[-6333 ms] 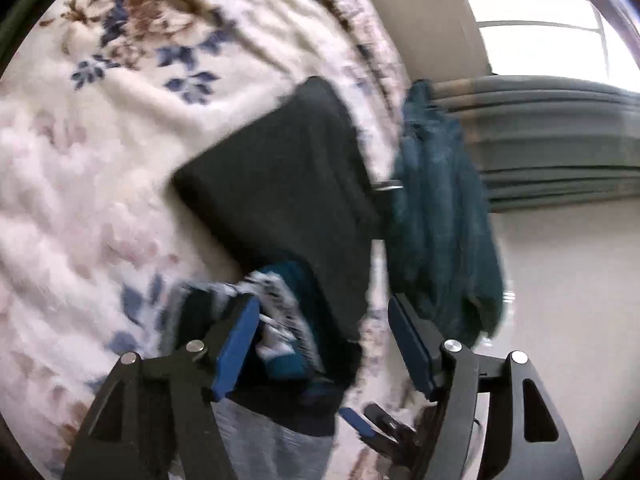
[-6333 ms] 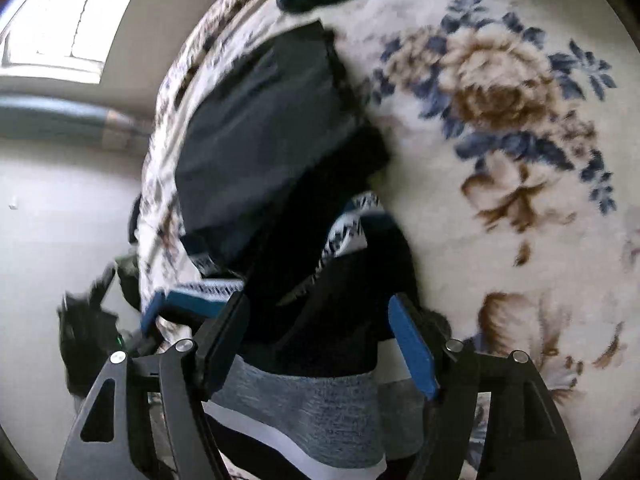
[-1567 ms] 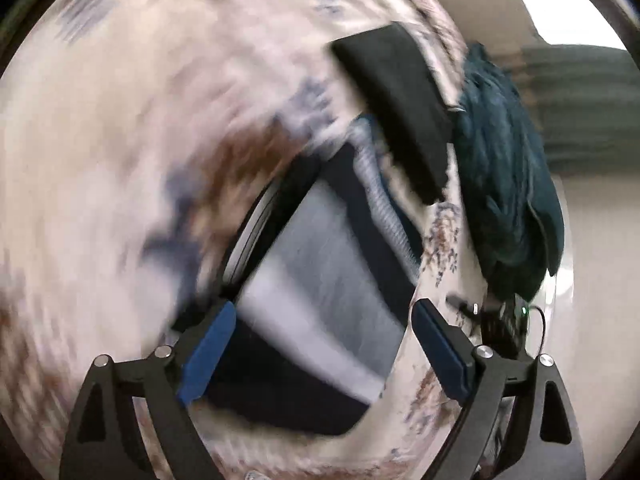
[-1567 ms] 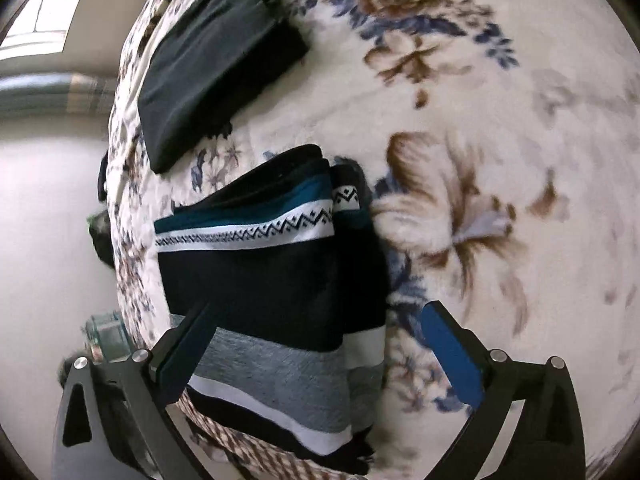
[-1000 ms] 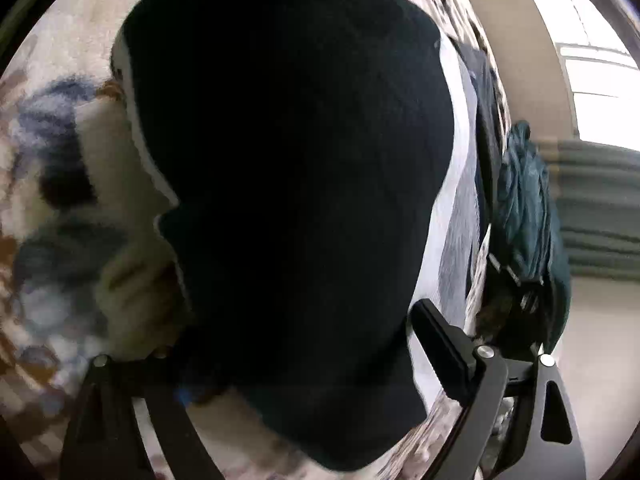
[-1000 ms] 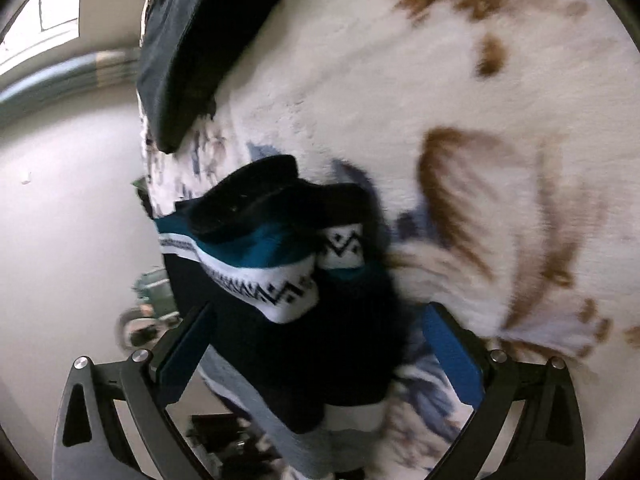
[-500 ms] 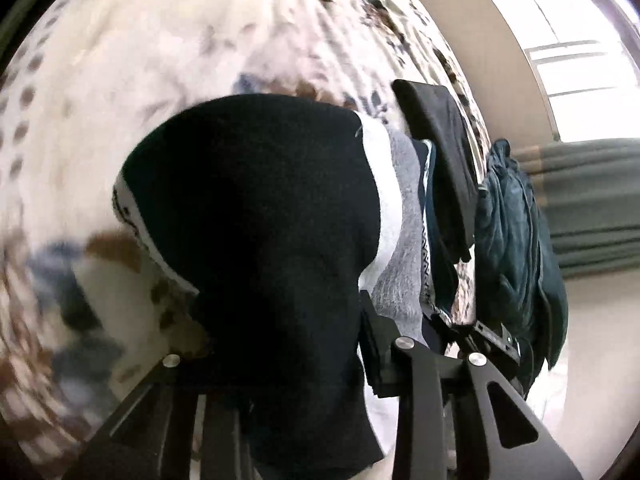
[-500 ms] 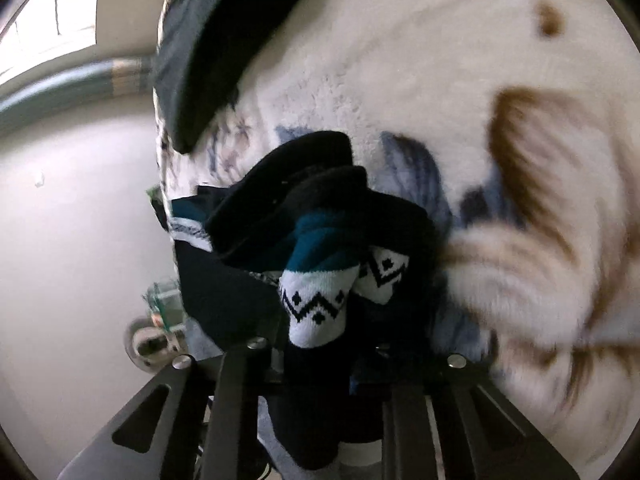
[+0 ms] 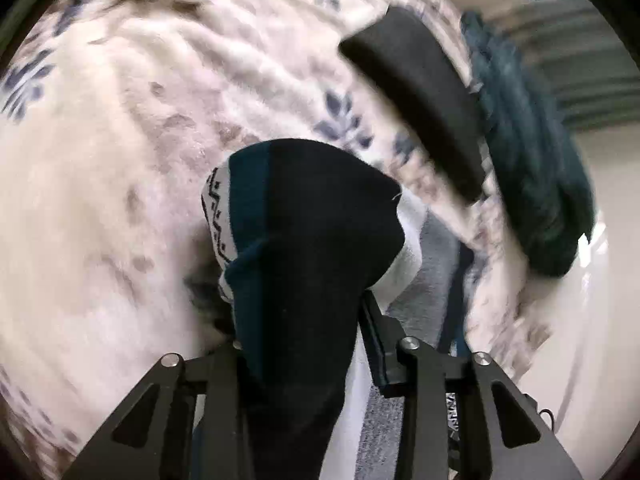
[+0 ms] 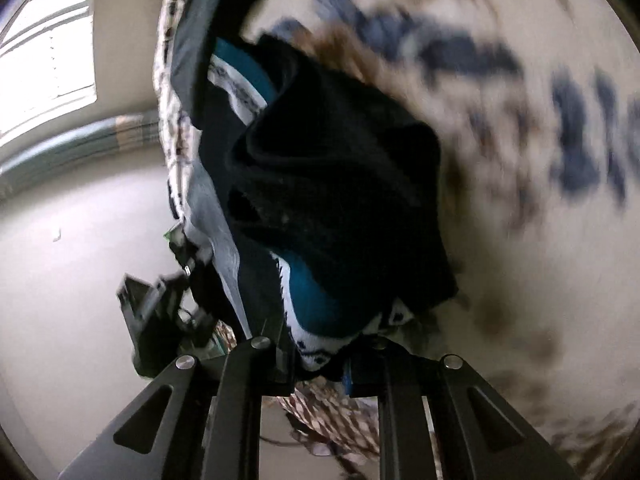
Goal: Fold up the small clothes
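A striped knit garment (image 9: 312, 240), black with teal, white and grey bands and a zigzag trim, is bunched and lifted off the floral blanket (image 9: 100, 184). My left gripper (image 9: 304, 332) is shut on one folded edge of it. My right gripper (image 10: 320, 356) is shut on another edge, where the garment (image 10: 340, 184) drapes over the fingers. The fingertips of both grippers are hidden by the cloth. A folded black garment (image 9: 420, 92) lies on the blanket beyond, near the bed's edge.
A dark teal garment (image 9: 532, 168) hangs off the bed's edge beside the folded black one. The pale floor (image 10: 72, 240) lies past the edge, with dark equipment (image 10: 160, 320) on it. A window (image 10: 44, 44) shows at far left.
Both grippers went from open around the flat garment to shut on its edges. They have lifted it into a bunch, and both views have swung fast, blurring the blanket.
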